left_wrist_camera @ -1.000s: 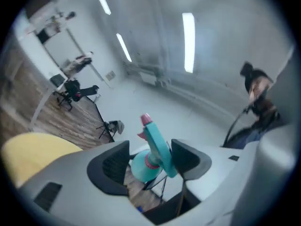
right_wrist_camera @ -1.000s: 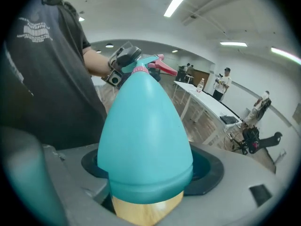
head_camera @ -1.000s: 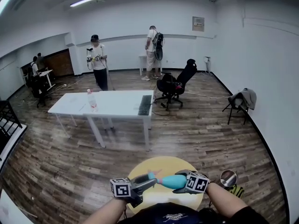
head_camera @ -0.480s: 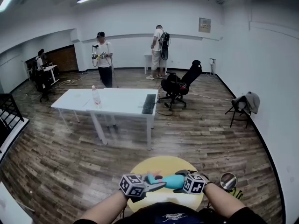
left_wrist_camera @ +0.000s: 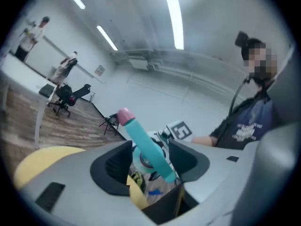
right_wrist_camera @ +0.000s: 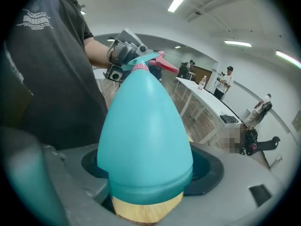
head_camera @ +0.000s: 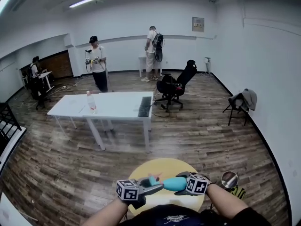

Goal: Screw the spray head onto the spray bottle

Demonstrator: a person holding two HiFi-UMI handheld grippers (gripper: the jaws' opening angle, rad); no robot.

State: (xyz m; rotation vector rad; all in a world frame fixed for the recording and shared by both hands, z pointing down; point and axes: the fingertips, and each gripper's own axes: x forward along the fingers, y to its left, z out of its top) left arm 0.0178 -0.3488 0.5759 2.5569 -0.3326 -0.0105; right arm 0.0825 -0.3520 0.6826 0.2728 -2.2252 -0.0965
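Observation:
Low in the head view, over a round yellow table (head_camera: 164, 166), my right gripper (head_camera: 187, 183) is shut on the body of a teal spray bottle (head_camera: 174, 183), held sideways with its neck toward the left. The right gripper view shows the bottle (right_wrist_camera: 146, 135) filling the jaws, the spray head (right_wrist_camera: 151, 60) at its far end. My left gripper (head_camera: 157, 186) reaches around that teal spray head (left_wrist_camera: 143, 145) with its pink tip (left_wrist_camera: 124, 115). The head lies slantwise between the jaws, which are opening, with gaps on both sides.
A long white table (head_camera: 117, 105) with a plastic bottle (head_camera: 92, 101) and a keyboard (head_camera: 144, 106) stands ahead. Behind it are a black office chair (head_camera: 176, 86) and, at right, a folding chair with a jacket (head_camera: 242, 102). Three people stand at the back wall. A round metal object (head_camera: 230, 179) sits by my right arm.
The left gripper edged right toward the bottle, then slid back left a little. The right gripper has kept its hold on the bottle in the same spot.

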